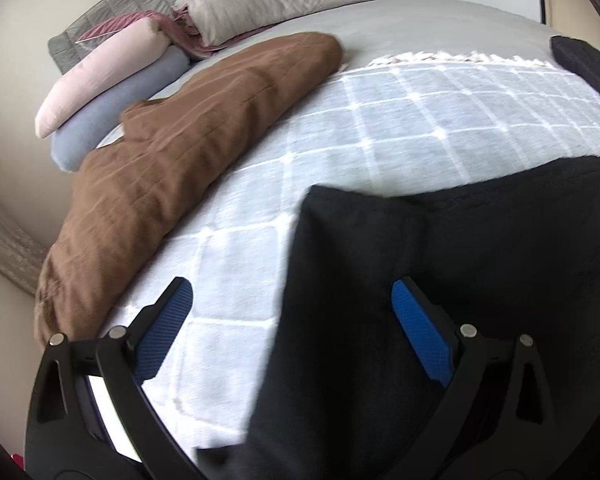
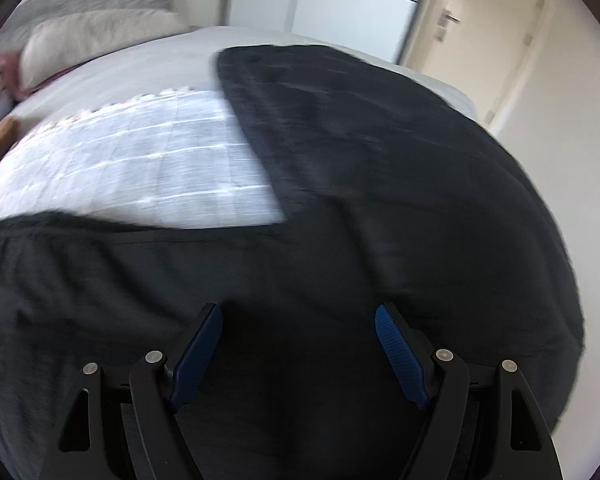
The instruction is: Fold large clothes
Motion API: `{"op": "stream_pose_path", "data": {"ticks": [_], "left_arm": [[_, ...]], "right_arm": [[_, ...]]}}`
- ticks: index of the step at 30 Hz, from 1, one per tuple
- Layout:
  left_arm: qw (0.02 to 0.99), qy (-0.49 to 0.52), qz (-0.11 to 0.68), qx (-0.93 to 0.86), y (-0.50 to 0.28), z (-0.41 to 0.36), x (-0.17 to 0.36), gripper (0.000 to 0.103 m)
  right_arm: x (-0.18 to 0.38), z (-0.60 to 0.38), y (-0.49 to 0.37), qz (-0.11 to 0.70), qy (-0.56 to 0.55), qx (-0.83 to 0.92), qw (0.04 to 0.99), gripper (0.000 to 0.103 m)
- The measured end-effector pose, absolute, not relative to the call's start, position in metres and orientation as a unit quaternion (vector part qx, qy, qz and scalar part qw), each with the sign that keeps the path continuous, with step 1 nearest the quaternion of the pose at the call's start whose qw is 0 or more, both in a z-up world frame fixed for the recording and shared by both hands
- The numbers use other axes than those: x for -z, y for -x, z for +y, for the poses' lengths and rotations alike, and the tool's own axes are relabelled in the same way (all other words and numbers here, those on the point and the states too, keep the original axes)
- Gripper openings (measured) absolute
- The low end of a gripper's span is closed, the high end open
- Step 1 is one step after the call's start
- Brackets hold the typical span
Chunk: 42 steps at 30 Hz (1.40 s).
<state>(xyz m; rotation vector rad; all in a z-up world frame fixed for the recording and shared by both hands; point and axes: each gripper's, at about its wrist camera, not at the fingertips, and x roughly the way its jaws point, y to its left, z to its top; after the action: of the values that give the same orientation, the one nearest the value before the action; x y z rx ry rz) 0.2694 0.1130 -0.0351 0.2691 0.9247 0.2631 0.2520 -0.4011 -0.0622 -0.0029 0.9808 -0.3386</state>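
Observation:
A large black garment (image 2: pixel 380 184) lies spread on the bed, over a pale checked blanket (image 2: pixel 140 168). In the left wrist view its left edge and corner (image 1: pixel 440 280) lie under my gripper. My left gripper (image 1: pixel 292 300) is open and empty, its right finger over the black cloth and its left finger over the checked blanket (image 1: pixel 420 120). My right gripper (image 2: pixel 298 320) is open and empty, hovering over the near part of the black garment.
A brown quilted garment (image 1: pixel 188 140) lies along the bed's left side. Pink and blue bolsters (image 1: pixel 112 80) and a grey pillow (image 1: pixel 260 4) lie at the headboard. A door (image 2: pixel 480 28) and a wardrobe stand beyond the bed on the right.

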Motion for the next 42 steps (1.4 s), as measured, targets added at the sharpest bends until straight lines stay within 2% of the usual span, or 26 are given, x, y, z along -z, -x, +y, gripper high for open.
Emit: {"op": "stream_pose_path", "data": {"ticks": [5,7,13,18,24,29,39,42], "left_arm": [[0.868,-0.094,0.463,-0.151,-0.250,0.149,0.034,0.100],[0.866,-0.093,0.466,-0.157,-0.239,0.157,0.029,0.100],[0.884,-0.082,0.442,-0.124,-0.180,0.149,-0.006,0.100],[0.903,-0.041,0.426,-0.042,-0.113,0.112,-0.028,0.100],[0.904,-0.045,0.422,0.053,-0.058,0.052,-0.017,0.100],[0.892,-0.084,0.440,0.061,-0.042,0.033,0.016,0.100],[0.905,-0.084,0.416,-0.032,-0.025,0.111,0.029,0.102],[0.894,0.019,0.449,-0.005,-0.022,0.150,0.037,0.102]], "right_arm": [[0.047,-0.462,-0.214,0.458,-0.075,0.198,0.863,0.079],[0.033,-0.467,-0.197,0.448,-0.073,0.200,0.869,0.079],[-0.012,-0.451,-0.134,0.407,-0.052,0.186,0.893,0.081],[-0.029,-0.401,-0.082,0.391,-0.054,0.123,0.910,0.081],[-0.013,-0.302,-0.036,0.400,-0.035,0.004,0.916,0.082],[0.028,-0.254,-0.012,0.413,0.002,-0.039,0.910,0.082],[0.032,-0.336,0.001,0.383,-0.027,0.017,0.923,0.082],[0.030,-0.340,0.013,0.373,-0.014,0.013,0.928,0.082]]}}
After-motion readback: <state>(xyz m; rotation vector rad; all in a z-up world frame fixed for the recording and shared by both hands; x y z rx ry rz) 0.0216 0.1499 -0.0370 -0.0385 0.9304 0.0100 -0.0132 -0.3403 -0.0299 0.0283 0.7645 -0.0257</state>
